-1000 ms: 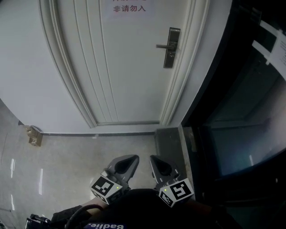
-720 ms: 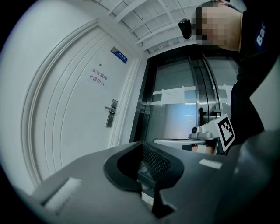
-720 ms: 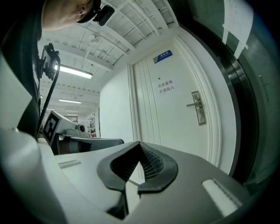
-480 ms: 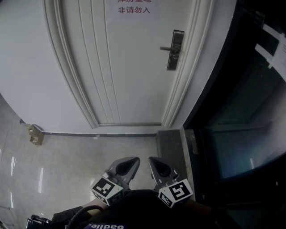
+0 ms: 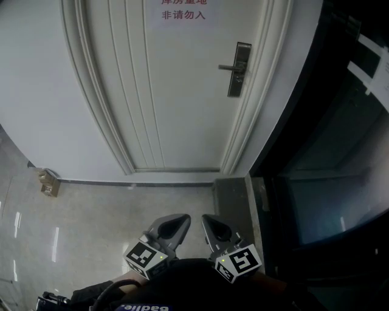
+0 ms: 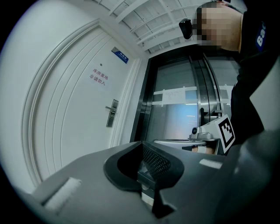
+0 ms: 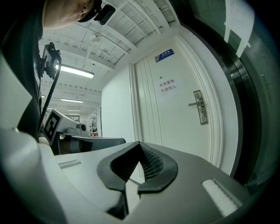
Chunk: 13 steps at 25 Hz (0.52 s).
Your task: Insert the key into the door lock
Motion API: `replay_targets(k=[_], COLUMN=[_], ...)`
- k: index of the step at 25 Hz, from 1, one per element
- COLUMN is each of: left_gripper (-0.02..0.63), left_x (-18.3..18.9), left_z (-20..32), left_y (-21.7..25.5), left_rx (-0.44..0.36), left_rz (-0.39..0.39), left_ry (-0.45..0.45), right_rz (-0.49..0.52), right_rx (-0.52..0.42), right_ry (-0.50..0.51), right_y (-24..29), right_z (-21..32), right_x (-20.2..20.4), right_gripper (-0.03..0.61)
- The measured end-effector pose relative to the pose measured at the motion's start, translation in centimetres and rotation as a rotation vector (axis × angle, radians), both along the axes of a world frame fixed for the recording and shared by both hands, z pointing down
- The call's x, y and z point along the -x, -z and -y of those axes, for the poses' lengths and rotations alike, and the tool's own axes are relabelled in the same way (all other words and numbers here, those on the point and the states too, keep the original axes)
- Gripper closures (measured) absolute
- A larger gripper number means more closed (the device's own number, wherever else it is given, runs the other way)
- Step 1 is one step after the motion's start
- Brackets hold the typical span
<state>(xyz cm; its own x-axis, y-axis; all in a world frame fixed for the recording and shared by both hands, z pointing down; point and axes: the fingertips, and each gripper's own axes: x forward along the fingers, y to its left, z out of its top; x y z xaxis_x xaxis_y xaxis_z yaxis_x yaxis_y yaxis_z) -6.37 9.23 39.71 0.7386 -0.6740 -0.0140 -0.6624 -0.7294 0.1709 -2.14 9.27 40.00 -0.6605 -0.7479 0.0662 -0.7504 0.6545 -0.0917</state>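
A: State of the left gripper (image 5: 172, 226)?
B: Clamped. In the left gripper view a small flat dark-and-silver piece, taken as the key (image 6: 147, 177), is seen pinched between its jaws.
A: Right gripper (image 5: 214, 227)?
B: Clenched on nothing. The jaws are met at the tips, and only a bare slit is seen behind them.
A: Where are both held?
B: Side by side, low in the head view, close to the person's dark top (image 5: 182, 273), pointed toward the door (image 5: 176, 91).
A: Door lock (image 5: 239, 68)?
B: Mounted near the door's right edge as an upright metal plate, with a lever handle (image 5: 228, 67) stuck out to the left. The key is kept well apart from it.
A: Anything else to be logged?
B: A sign (image 5: 182, 12) with red characters is fixed high on the door. A dark glass panel (image 5: 328, 182) is set right of the door frame. A small brown object (image 5: 47, 183) is seen on the tiled floor (image 5: 109, 212) by the wall, left of the door.
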Motion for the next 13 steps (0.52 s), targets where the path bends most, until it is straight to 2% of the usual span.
replay_targets(k=[13], left_gripper=[0.594], left_x=[-0.49], left_z=[-0.03], left_y=[0.03], left_rx=[0.002], left_rz=[-0.001], left_ry=[-0.006], right_rz=[-0.006], right_rx=[0.0], right_ry=[0.0], right_y=[-0.02], right_z=[-0.18], right_x=[-0.35], right_gripper=[0.577])
